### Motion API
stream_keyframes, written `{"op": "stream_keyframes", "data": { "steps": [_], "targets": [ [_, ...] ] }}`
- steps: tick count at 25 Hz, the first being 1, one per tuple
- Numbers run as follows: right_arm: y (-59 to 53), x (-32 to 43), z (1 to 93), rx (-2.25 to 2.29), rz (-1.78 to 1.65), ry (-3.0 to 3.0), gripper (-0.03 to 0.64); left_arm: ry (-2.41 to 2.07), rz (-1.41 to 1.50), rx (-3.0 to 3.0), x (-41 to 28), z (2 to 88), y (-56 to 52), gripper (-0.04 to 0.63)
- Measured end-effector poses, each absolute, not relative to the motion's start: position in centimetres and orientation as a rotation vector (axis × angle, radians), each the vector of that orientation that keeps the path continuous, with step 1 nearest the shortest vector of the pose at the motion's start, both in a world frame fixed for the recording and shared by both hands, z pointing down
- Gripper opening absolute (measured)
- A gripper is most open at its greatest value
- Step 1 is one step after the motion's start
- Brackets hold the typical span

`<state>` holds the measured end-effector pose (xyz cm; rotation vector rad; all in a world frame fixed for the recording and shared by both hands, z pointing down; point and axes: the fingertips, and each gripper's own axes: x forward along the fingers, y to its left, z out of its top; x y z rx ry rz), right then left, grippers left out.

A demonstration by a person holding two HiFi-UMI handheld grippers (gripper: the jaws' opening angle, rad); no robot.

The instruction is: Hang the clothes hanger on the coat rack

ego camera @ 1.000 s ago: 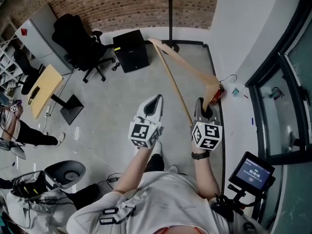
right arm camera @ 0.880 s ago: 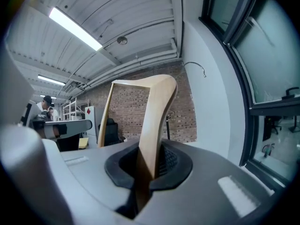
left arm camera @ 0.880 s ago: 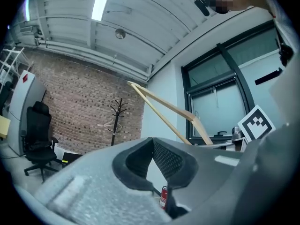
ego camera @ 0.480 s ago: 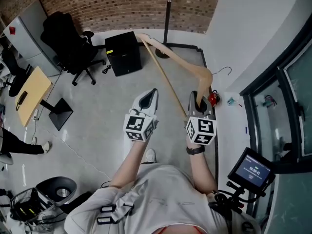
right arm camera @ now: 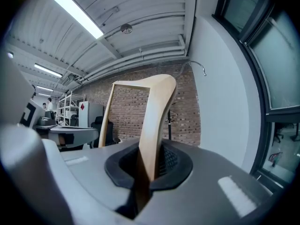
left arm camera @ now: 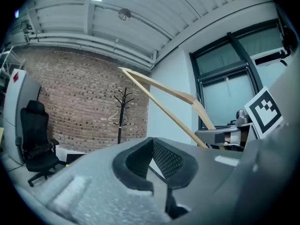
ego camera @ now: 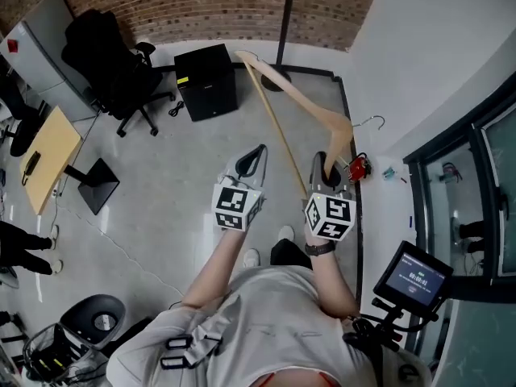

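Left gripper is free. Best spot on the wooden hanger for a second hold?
Bottom bar of the wooden hanger, mid-span, from its left: it is thin, straight, bare and nearest the left gripper. The right gripper clamps the shoulder end; keep the hook clear.

The coat rack (ego camera: pixel 285 22) has its hooks cut off by the head view's top edge. In the right gripper view the clothes hanger (right arm camera: pixel 157 116) covers most of it. The hanger's lower end disappears between the jaws of the right hand-held gripper (right arm camera: pixel 149 170). Far left of the rack, a person (ego camera: pixel 20 242) is cropped by the frame.
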<state>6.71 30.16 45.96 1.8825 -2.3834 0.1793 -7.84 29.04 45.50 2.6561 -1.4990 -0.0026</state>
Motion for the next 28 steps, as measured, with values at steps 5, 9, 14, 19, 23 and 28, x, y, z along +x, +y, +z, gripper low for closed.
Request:
{"op": "stream_keyframes", "data": {
  "steps": [5, 9, 14, 19, 23, 28],
  "targets": [
    [23.8, 7.4, 46.9, 1.839, 0.184, -2.432, 0.018, -1.484, 0.003, 2.685, -5.9, 46.0, 22.9, 0.000],
    [20.8, 8.3, 46.5, 1.837, 0.174, -2.441, 0.018, -1.482, 0.005, 2.718, -4.4, 45.3, 19.7, 0.000],
    [11.0, 12.8, 43.7, 1.821, 0.152, -2.480, 0.017, -1.515, -0.003, 2.743, 0.5, 41.8, 9.9, 0.000],
    [5.9, 17.8, 44.2, 1.826, 0.209, -2.518, 0.017, -1.513, 0.081, 2.842, 5.6, 41.6, 5.5, 0.026],
    [2.2, 19.8, 44.6, 1.804, 0.322, -2.547, 0.015, -1.506, 0.123, 2.815, 7.8, 42.4, 2.0, 0.054],
    [-2.5, 19.2, 46.2, 1.746, 0.351, -2.538, 0.015, -1.574, 0.077, 2.684, 6.1, 43.7, -3.2, 0.049]
  ]
}}
